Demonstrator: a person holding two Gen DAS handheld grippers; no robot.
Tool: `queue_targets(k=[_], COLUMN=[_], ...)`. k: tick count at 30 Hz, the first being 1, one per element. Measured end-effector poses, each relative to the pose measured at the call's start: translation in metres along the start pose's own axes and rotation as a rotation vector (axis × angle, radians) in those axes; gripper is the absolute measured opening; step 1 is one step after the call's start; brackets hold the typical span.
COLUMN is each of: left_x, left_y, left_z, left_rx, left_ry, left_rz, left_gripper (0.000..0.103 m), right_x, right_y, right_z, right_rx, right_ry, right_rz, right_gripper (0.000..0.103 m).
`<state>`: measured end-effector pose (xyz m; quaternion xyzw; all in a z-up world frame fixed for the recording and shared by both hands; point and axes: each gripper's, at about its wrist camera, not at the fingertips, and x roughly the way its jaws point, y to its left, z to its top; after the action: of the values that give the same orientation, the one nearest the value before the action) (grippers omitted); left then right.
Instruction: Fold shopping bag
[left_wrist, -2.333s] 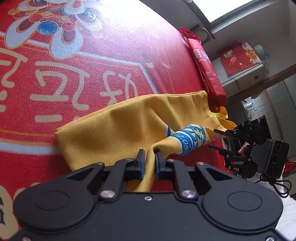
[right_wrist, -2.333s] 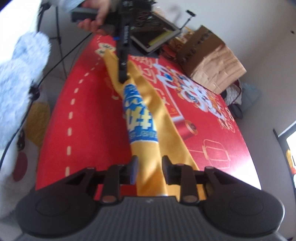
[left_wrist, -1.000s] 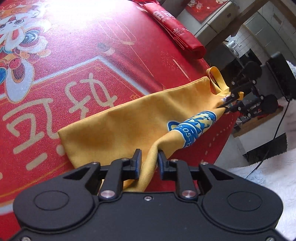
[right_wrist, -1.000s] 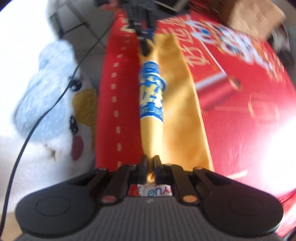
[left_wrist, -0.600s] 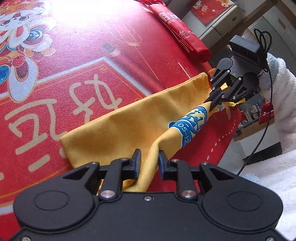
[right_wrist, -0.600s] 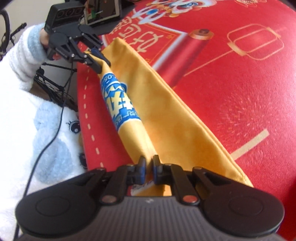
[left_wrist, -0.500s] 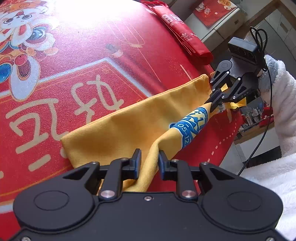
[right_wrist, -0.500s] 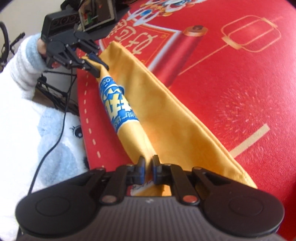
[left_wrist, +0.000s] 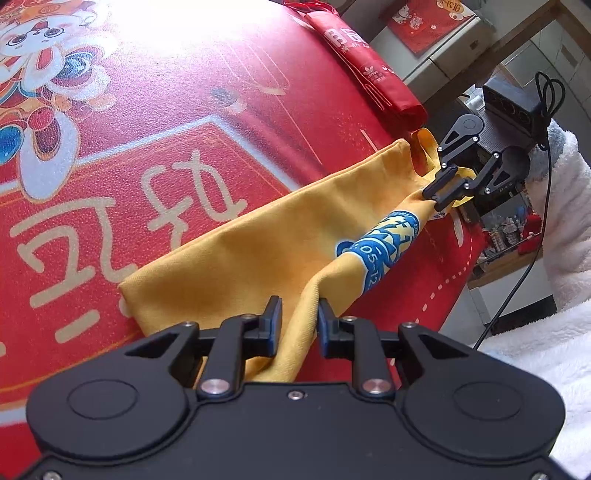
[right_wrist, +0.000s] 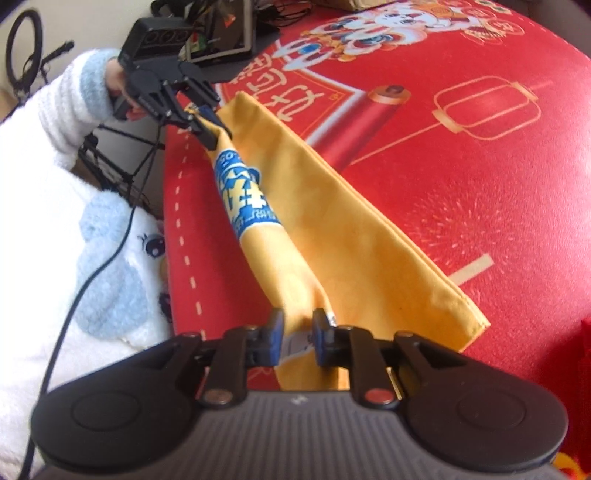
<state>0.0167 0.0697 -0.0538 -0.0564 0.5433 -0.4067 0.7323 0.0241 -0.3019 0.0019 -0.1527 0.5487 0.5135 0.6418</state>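
Your left gripper points down, pinching the yellow bag. At the bag's other end, your right gripper is letting go, cloth still between. Only the left view shows the red umbrella beyond the bag.

Home room: festive red table mat, tiled kitchen beyond.

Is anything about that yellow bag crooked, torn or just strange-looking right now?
No tear shows. The yellow bag lies half folded on the red mat, its near edge lifted and bunched between the left gripper and right gripper, whose jaws are opening. So the blue logo looks twisted.
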Motion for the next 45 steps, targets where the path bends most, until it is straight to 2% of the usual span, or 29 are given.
queue_targets(k=[7, 10, 12, 14, 15, 17, 18, 21, 23, 28, 30, 32, 34, 37, 38, 40, 43, 45], left_x=[-0.002, -0.002, -0.003, -0.003, -0.003, -0.003, -0.003, -0.003, -0.004, -0.006, -0.007, -0.008, -0.009, -0.009, -0.010, -0.009, -0.008, -0.006], left_y=[-0.001, -0.002, -0.002, -0.001, -0.001, -0.001, -0.001, -0.001, -0.001, 0.000, 0.000, 0.000, 0.001, 0.000, -0.001, -0.003, -0.001, 0.001], left_z=[-0.001, -0.001, -0.002, -0.003, -0.003, -0.003, -0.003, -0.004, -0.005, -0.008, -0.009, -0.011, -0.013, -0.014, -0.014, -0.012, -0.005, -0.002], left_rx=[-0.017, -0.025, -0.028, -0.033, -0.035, -0.035, -0.035, -0.035, -0.037, -0.042, -0.041, -0.042, -0.043, -0.028, -0.015, 0.004, 0.007, 0.004], left_ry=[-0.006, -0.007, -0.009, -0.012, -0.013, -0.014, -0.014, -0.020, -0.026, -0.046, -0.054, -0.065, -0.076, -0.075, -0.069, -0.060, -0.049, -0.043], left_rz=[0.009, 0.009, 0.008, 0.005, 0.002, 0.001, 0.001, 0.003, 0.004, 0.002, 0.001, -0.004, -0.011, -0.020, -0.020, -0.016, -0.022, -0.029], left_gripper=[0.022, 0.022, 0.022, 0.022, 0.022, 0.022, 0.022, 0.022, 0.022, 0.022, 0.022, 0.022, 0.022, 0.023, 0.024, 0.024, 0.024, 0.024], right_x=[0.014, 0.010, 0.004, -0.003, -0.003, 0.006, 0.016, 0.052, 0.069, 0.089, 0.093, 0.092, 0.085, 0.060, 0.052, 0.037, 0.027, 0.029], right_y=[-0.035, -0.028, -0.004, 0.028, 0.044, 0.076, 0.094, 0.130, 0.138, 0.139, 0.137, 0.138, 0.140, 0.142, 0.141, 0.135, 0.107, 0.095], right_z=[-0.003, -0.004, -0.001, -0.003, -0.006, -0.007, -0.008, -0.013, -0.012, -0.010, -0.008, -0.004, 0.000, 0.000, -0.001, -0.003, -0.003, -0.003], right_rx=[0.205, 0.238, 0.133, -0.001, -0.066, -0.201, -0.301, -0.580, -0.672, -0.780, -0.760, -0.692, -0.605, -0.451, -0.408, -0.307, -0.116, -0.070], right_ry=[-0.021, -0.061, -0.111, -0.210, -0.258, -0.266, -0.245, -0.186, -0.166, -0.105, -0.095, -0.100, -0.111, -0.150, -0.160, -0.177, -0.192, -0.181], right_rz=[0.056, -0.001, -0.102, -0.195, -0.229, -0.308, -0.362, -0.499, -0.565, -0.635, -0.634, -0.628, -0.600, -0.478, -0.428, -0.348, -0.348, -0.351], right_gripper=[0.012, 0.014, 0.019, 0.038, 0.043, 0.065, 0.066, 0.060, 0.014, 0.017, 0.017, 0.010, 0.008, 0.007, 0.001, 0.000, 0.000, 0.000])
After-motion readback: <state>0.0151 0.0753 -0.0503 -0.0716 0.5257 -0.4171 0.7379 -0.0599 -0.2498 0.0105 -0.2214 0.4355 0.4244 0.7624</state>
